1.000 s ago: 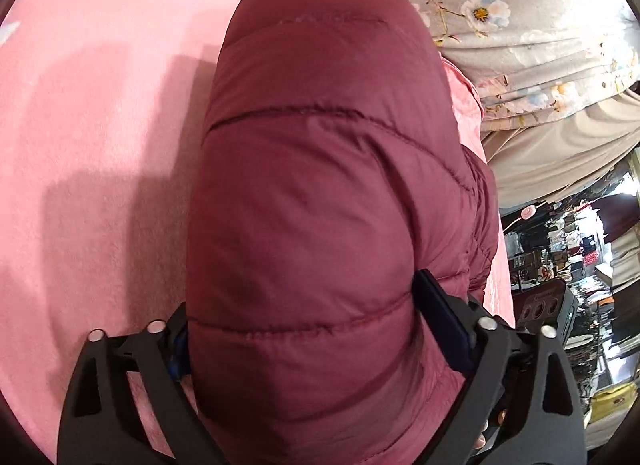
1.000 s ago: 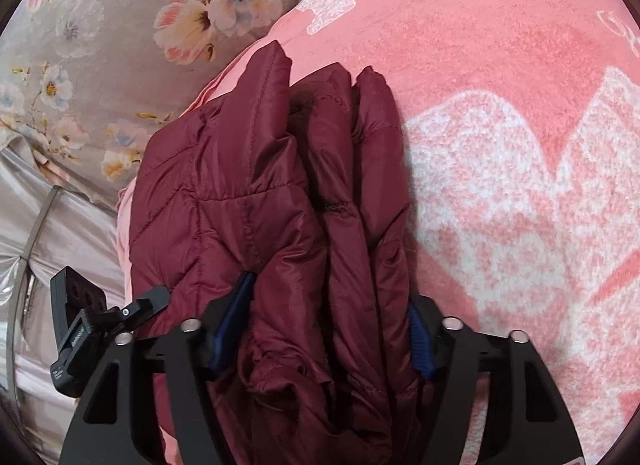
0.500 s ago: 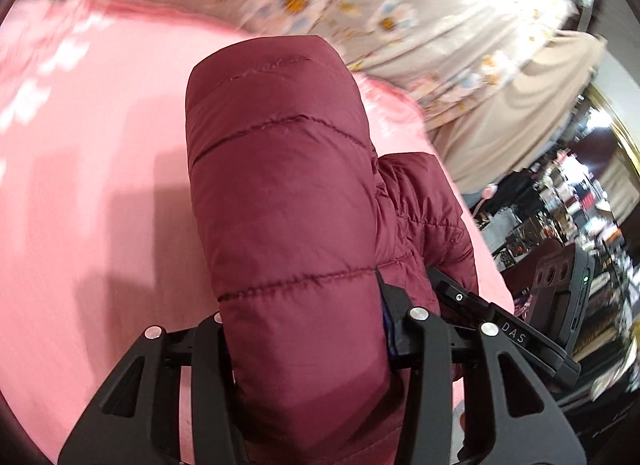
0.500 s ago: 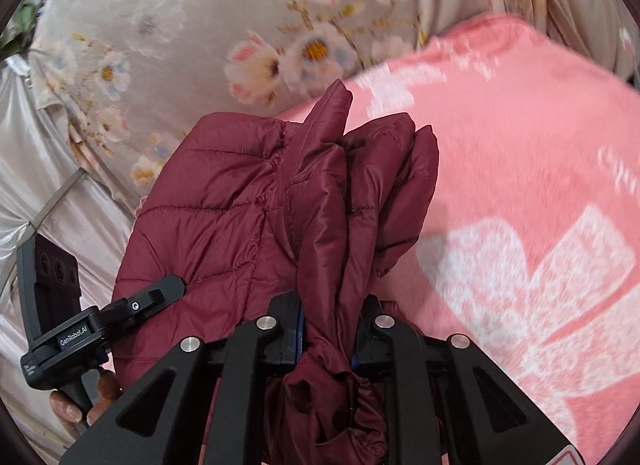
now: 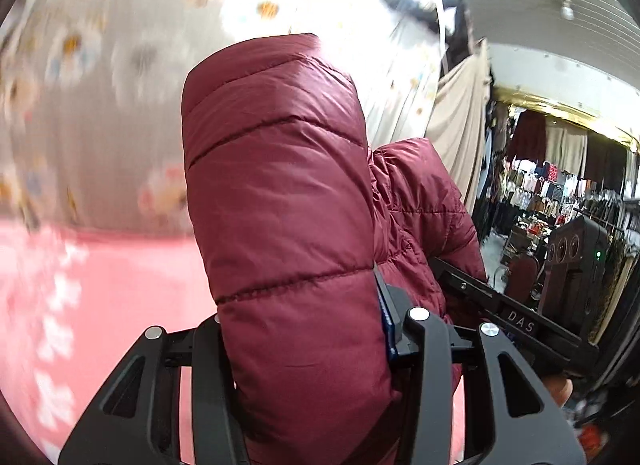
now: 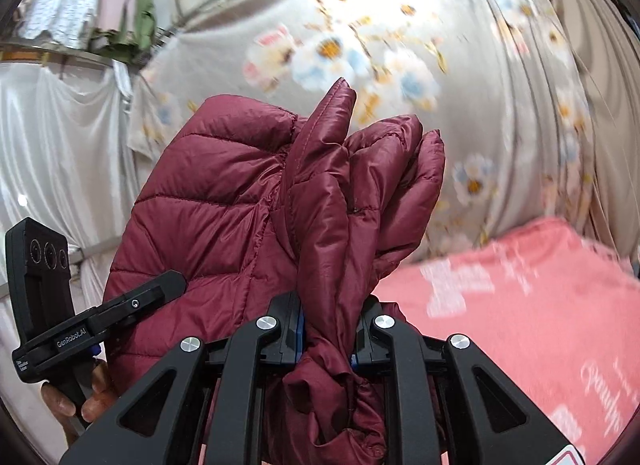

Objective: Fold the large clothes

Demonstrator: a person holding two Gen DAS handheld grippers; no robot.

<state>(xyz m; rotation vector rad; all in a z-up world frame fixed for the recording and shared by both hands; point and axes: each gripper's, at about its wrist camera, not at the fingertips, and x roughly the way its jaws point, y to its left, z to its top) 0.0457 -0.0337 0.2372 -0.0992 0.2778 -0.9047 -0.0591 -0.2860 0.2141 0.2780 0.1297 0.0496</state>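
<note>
A dark red quilted puffer jacket is held up in the air by both grippers. My left gripper is shut on a thick padded fold of it, which fills the middle of the left wrist view. My right gripper is shut on a bunched, narrower fold of the jacket. The other gripper's body shows at the right of the left wrist view and at the lower left of the right wrist view, with the person's hand on it.
A pink blanket with white print covers the surface below. A grey floral curtain hangs behind. A beige curtain and a shop with hanging clothes lie to the right.
Both grippers closed on the jacket and lifted it off the pink blanket. The views tilted up from the blanket toward the floral curtain.
</note>
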